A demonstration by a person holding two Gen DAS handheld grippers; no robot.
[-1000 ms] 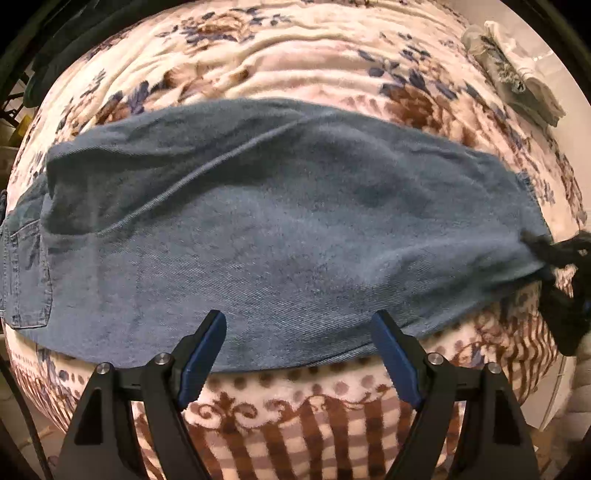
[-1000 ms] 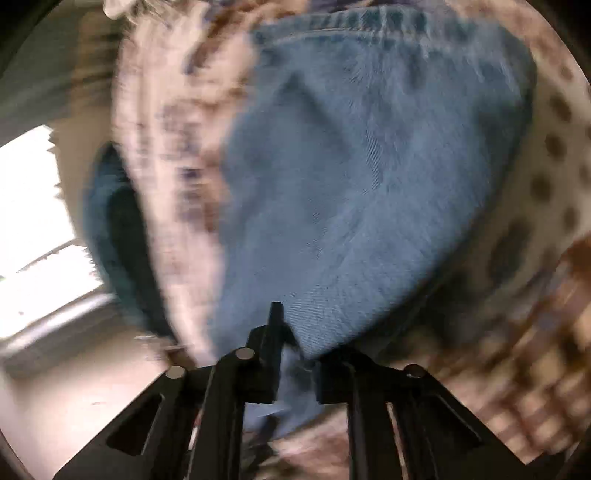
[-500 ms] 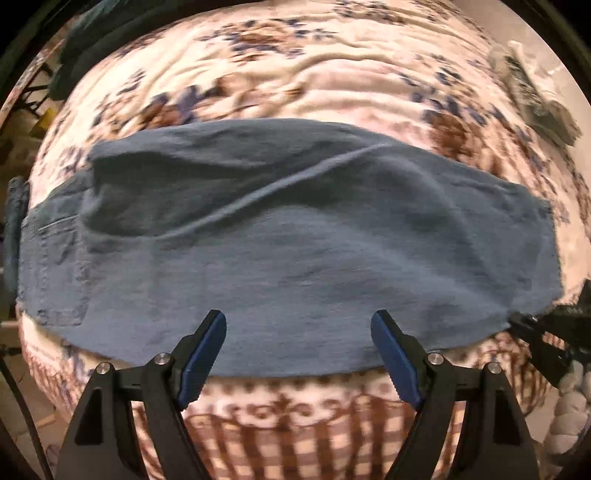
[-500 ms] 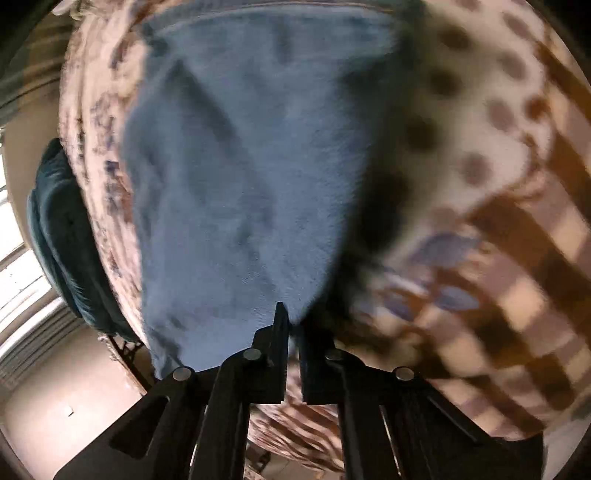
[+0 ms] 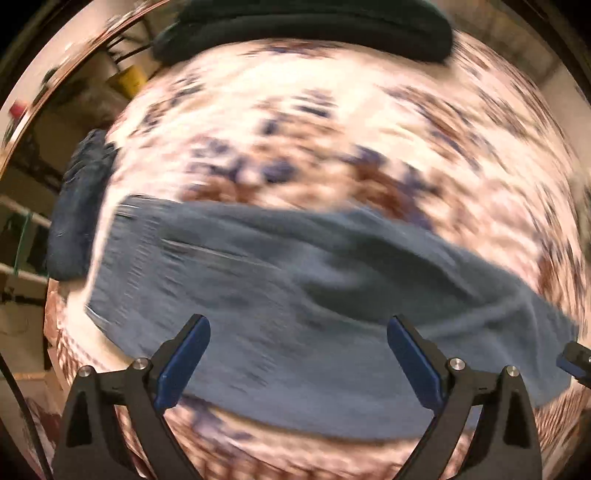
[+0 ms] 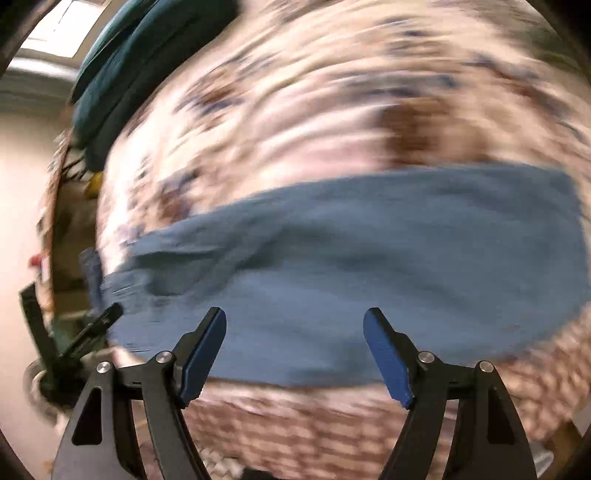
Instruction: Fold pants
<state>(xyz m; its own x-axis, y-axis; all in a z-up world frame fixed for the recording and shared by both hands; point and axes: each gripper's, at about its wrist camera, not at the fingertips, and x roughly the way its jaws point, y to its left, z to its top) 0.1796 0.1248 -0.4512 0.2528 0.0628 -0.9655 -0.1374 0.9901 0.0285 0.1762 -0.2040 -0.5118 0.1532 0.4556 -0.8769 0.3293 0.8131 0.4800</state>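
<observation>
Blue denim pants [image 5: 295, 295] lie flat in a long band across the floral blanket [image 5: 314, 129], blurred by motion. My left gripper [image 5: 298, 321] hangs above their near edge. Its jaws are opening, with nothing between them and no cloth touched. In the right wrist view the same pants [image 6: 369, 240] stretch from left to right. My right gripper [image 6: 295, 312] is above their near edge, its jaws opening with nothing between the pads. A bit of the right gripper's finger [image 5: 574, 360] shows at the far right of the left wrist view.
A dark teal cushion [image 5: 303, 29] [image 6: 140, 66] lies at the bed's far end. A dark blue folded cloth [image 5: 77, 206] sits on the left edge. Beyond that edge are shelves and a yellow item [image 5: 127, 79]. The blanket's brown patterned border [image 6: 314, 424] hangs over the near side.
The right gripper was shut on the pants' end and now stands open, off the cloth. Both grippers have pulled back and risen, so more of the bed shows. The left jaws stand wider.
</observation>
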